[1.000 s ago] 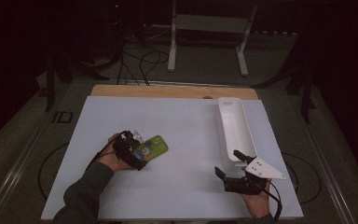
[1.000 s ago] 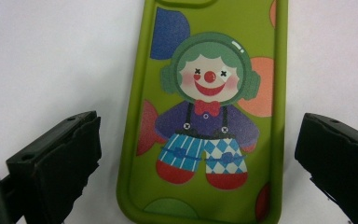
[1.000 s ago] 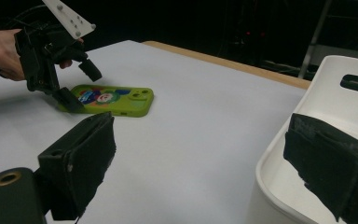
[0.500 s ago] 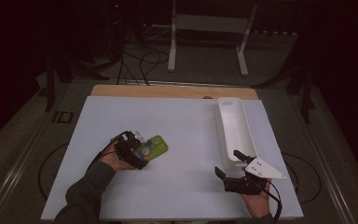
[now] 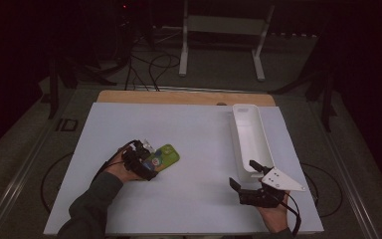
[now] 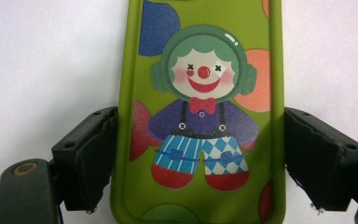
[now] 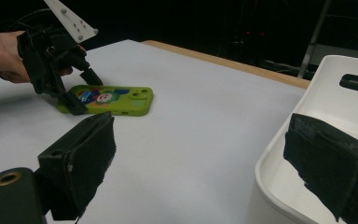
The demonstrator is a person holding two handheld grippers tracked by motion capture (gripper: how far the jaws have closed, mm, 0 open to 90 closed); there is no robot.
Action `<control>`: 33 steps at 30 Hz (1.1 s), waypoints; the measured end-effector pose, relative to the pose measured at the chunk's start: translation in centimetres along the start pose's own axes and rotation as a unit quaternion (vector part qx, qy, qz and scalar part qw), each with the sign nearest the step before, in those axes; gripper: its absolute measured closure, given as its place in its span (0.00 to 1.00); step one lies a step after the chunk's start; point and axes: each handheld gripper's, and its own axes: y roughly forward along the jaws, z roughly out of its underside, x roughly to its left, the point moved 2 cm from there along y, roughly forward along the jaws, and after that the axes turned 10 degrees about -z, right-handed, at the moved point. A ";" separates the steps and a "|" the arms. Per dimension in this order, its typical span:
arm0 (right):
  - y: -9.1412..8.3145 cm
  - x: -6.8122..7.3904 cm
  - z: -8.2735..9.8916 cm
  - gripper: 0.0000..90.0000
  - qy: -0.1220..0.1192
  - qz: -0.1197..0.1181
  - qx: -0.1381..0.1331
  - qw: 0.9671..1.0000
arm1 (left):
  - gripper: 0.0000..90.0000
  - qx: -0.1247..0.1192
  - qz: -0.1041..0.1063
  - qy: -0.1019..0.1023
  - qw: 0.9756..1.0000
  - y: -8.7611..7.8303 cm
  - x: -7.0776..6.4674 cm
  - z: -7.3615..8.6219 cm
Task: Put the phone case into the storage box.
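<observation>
- One green phone case (image 5: 163,156) with a clown on it, lying left of the middle of the table.
- One long white tray (image 5: 249,137) at the far right.
- One table (image 5: 194,129), covered in white.
- Two hand-held grippers: the left gripper (image 5: 146,160) and the right gripper (image 5: 243,173), near side.

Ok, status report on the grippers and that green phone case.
Left gripper straddling green phone case, jaws just closing in. Right gripper open, idle beside white tray. Case flat on table, nothing blocking.
</observation>
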 end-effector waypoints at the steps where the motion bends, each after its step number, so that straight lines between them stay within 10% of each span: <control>1: 0.0 0.0 0.0 0.09 0.000 0.000 0.000 1.000 | 0.18 -0.002 -0.002 0.001 1.000 -0.1 0.0 0.0; 33: -0.2 -0.2 -0.3 0.09 0.014 -0.005 -0.011 1.000 | 0.18 -0.092 -0.044 -0.036 0.994 -4.1 0.4 -0.9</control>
